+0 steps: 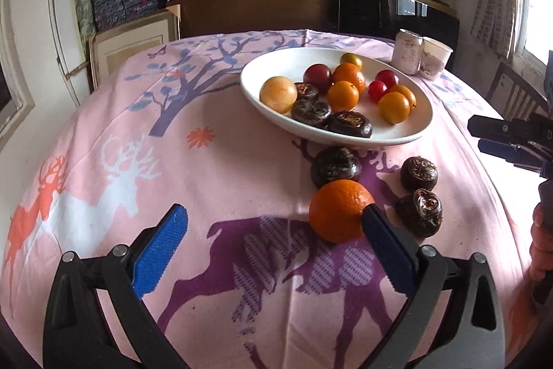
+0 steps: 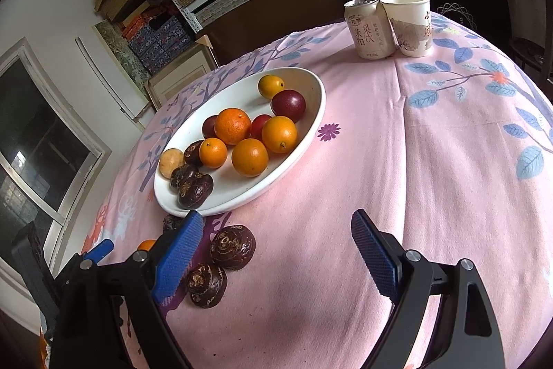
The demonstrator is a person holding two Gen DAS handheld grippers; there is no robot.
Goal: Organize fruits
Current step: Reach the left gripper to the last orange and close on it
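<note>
A white oval plate [image 1: 411, 132] [image 2: 307, 147] holds several oranges, red fruits and dark water chestnuts. On the cloth in front of it lie an orange [image 1: 337, 211] [image 2: 147, 245] and three dark water chestnuts [image 1: 335, 165] [image 1: 419, 172] [image 1: 420, 211]. My left gripper [image 1: 274, 227] is open and empty; its right finger sits just beside the orange. My right gripper [image 2: 276, 239] is open and empty, above the cloth, with two chestnuts [image 2: 233, 246] [image 2: 206, 284] by its left finger. It also shows at the right edge of the left wrist view [image 1: 511, 135].
A drink can [image 1: 408, 51] [image 2: 368, 28] and a paper cup [image 1: 433, 57] [image 2: 409, 23] stand at the table's far right. The pink deer-print cloth [image 1: 207, 182] covers the table. Shelves of boxes stand behind; a window [image 2: 31, 140] is at the left.
</note>
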